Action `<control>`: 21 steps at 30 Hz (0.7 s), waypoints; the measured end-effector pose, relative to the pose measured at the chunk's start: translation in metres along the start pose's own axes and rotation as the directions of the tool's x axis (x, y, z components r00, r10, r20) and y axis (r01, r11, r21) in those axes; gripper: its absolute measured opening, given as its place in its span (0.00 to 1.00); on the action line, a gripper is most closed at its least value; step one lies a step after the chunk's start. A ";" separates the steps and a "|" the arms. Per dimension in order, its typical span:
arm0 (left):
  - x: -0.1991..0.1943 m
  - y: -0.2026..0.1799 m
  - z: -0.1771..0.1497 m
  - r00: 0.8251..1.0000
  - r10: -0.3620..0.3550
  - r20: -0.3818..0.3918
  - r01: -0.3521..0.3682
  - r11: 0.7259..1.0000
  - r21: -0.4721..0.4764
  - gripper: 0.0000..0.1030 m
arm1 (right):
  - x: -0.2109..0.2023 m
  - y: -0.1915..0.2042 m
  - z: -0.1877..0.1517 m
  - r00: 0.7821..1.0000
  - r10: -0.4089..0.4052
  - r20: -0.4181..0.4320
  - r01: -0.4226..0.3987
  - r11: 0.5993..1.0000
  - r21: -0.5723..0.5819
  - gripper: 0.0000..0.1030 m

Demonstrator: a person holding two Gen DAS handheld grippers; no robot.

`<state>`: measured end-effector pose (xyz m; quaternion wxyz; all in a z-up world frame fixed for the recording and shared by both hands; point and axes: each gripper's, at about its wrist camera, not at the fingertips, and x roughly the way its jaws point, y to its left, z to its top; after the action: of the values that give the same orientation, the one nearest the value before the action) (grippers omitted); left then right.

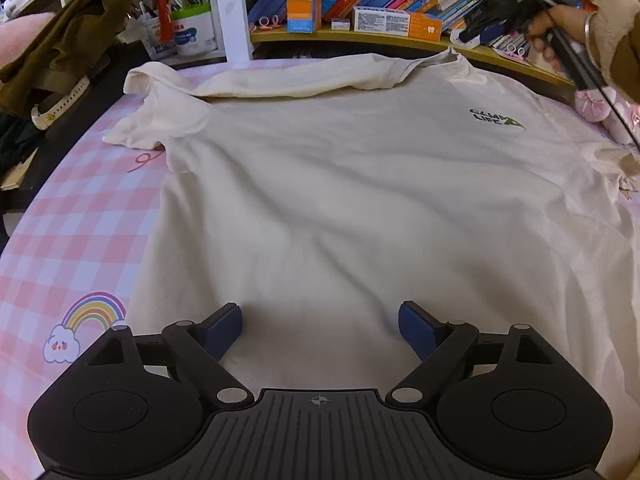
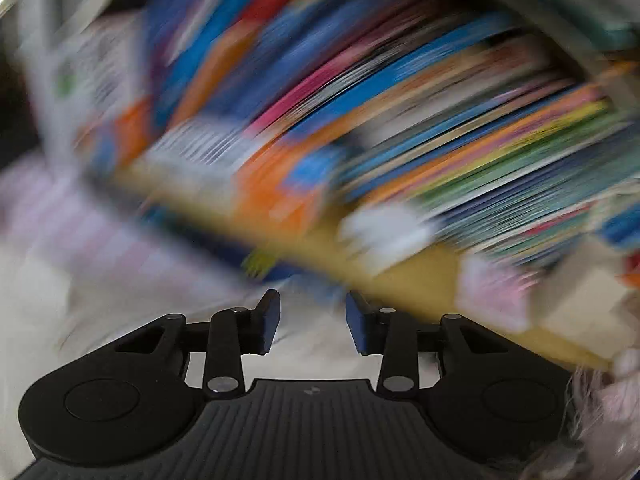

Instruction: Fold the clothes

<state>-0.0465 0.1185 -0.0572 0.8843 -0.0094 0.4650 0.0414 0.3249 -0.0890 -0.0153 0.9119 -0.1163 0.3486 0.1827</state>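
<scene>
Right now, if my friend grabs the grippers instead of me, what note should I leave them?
Left gripper: open, empty, low over the near hem of the shirt.
Right gripper: open, empty, up in the air near the bookshelf; its camera is blurred.
Shirt: cream, spread front up on the pink checked sheet, collar away from you.
Done: one sleeve is laid in along the far edge; no other fold is visible.
Left: the other sleeve, the sides, then folding the body.
</scene>
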 end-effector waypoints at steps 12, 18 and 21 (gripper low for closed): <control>0.033 0.010 0.111 0.984 -0.146 0.102 0.141 0.989 0.050 0.52 | -0.095 0.018 -0.113 0.989 0.136 -0.062 -0.139 0.990 -0.039 0.41; 0.102 -0.006 0.176 0.975 -0.219 0.024 0.219 0.975 0.023 0.28 | -0.123 0.053 -0.168 0.993 0.080 -0.082 -0.086 0.994 -0.066 0.43; 0.136 -0.014 0.207 0.968 -0.251 -0.020 0.251 0.968 0.010 0.25 | -0.127 0.061 -0.181 0.994 0.072 -0.085 -0.077 0.995 -0.063 0.42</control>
<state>0.2016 0.1249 -0.0517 0.8781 -0.0631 0.4686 -0.0737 0.1043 -0.1269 -0.0665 0.8849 -0.1406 0.3839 0.2231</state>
